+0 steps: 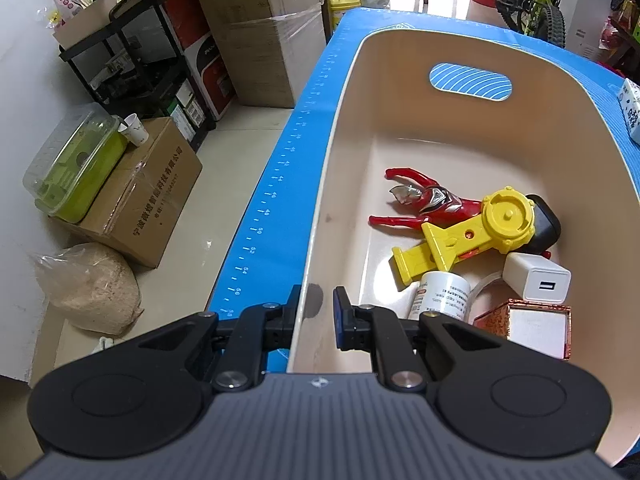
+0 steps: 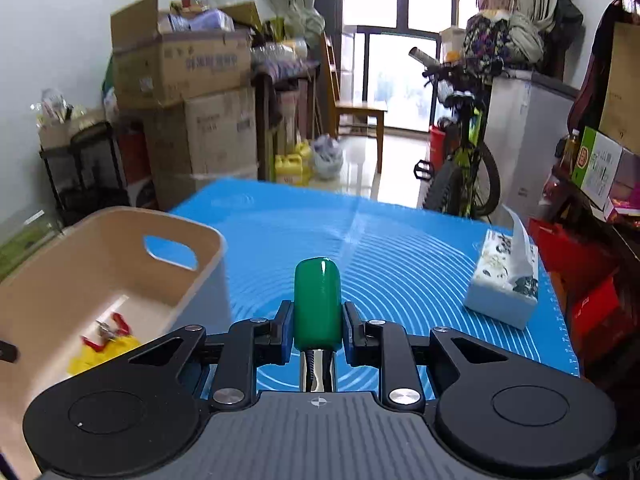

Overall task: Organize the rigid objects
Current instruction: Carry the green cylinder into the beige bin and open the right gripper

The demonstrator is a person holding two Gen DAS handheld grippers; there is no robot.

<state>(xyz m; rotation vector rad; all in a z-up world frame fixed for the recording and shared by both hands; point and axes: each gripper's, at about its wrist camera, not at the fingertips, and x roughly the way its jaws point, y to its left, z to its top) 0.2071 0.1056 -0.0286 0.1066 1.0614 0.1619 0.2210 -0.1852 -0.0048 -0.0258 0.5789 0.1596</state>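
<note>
A beige plastic bin [image 1: 344, 92] stands on the blue mat [image 1: 316, 92]. Inside it lie a red figure [image 1: 436, 200], a yellow toy [image 1: 472, 236], a white charger [image 1: 536, 282], a white bottle [image 1: 442, 296] and a copper-edged box [image 1: 528, 326]. My left gripper [image 1: 316, 308] straddles the bin's near left wall, one finger outside and one inside, shut on it. My right gripper [image 2: 318, 320] is shut on a tool with a green handle [image 2: 317, 300] and a shiny metal shaft, held above the mat to the right of the bin [image 2: 100, 264].
A tissue box [image 2: 504, 280] sits on the mat's right side. Bare mat [image 2: 380, 248] stretches between it and the bin. Off the table's left edge are cardboard boxes [image 1: 144, 200], a black rack [image 1: 132, 60] and a sack [image 1: 88, 284]; a bicycle [image 2: 460, 152] stands beyond.
</note>
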